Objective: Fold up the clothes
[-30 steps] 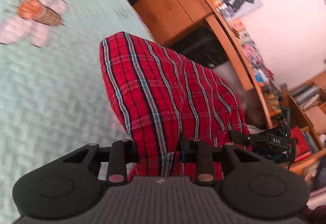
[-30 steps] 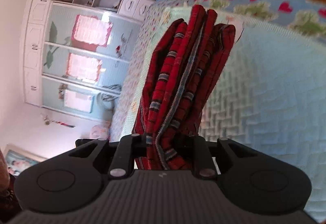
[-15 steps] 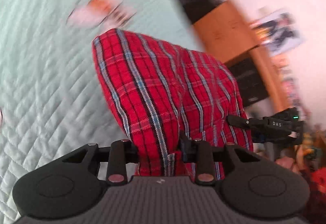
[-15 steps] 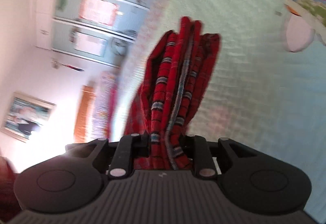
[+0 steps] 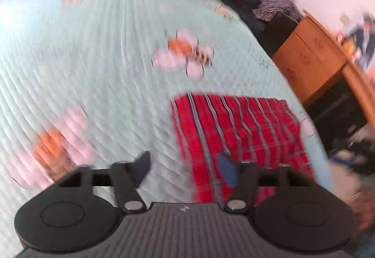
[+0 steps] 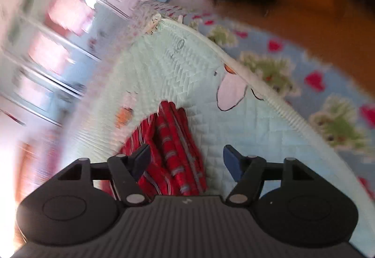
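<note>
Both tongs, left [image 5: 184, 170] and right [image 6: 186, 160], have just spread apart, dropping the red plaid garment [image 5: 236, 131] folded on the bed quilt [image 5: 93, 70]; next, fetch another piece.

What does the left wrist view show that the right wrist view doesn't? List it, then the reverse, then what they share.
Only the left wrist view: the red plaid garment as a flat, squared-off fold, a wooden cabinet beyond the bed, and the left gripper, open.

Only the right wrist view: the garment's bunched, layered edge, the heart-patterned blue sheet past the quilt's border, pale wardrobe doors, and the right gripper, open.

Both: the garment lying released on the mint quilt, with fingers that have just been opening and nothing pressed between them.
</note>
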{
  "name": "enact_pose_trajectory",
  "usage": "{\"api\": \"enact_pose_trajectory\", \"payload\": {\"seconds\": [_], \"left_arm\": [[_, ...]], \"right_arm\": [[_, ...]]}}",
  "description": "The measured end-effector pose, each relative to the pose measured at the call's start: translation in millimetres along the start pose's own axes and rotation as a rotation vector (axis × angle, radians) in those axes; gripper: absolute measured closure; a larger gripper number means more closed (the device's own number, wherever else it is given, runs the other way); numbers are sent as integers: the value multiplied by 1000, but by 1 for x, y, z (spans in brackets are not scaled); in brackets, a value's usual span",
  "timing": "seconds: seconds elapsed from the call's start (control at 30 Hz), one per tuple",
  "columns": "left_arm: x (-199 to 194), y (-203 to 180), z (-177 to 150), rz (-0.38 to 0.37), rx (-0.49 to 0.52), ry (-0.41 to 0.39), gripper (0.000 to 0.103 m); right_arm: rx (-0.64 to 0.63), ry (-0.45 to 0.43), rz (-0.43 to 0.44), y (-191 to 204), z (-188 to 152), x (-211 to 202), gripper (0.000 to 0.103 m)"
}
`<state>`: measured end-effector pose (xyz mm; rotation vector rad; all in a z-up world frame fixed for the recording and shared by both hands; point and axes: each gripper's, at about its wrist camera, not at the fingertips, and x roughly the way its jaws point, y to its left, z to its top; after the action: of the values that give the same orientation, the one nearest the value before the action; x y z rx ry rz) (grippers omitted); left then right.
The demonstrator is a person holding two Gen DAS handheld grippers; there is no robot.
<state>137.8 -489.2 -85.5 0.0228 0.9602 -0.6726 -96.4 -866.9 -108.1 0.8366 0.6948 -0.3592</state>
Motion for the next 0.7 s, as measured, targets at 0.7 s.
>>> {"api": "enact_pose_trajectory", "payload": {"seconds": [0.7], "left_arm": [[-25, 21, -28, 18, 105, 100, 25]], "right_arm": [[-212, -35, -206, 181, -88, 38, 6]]}}
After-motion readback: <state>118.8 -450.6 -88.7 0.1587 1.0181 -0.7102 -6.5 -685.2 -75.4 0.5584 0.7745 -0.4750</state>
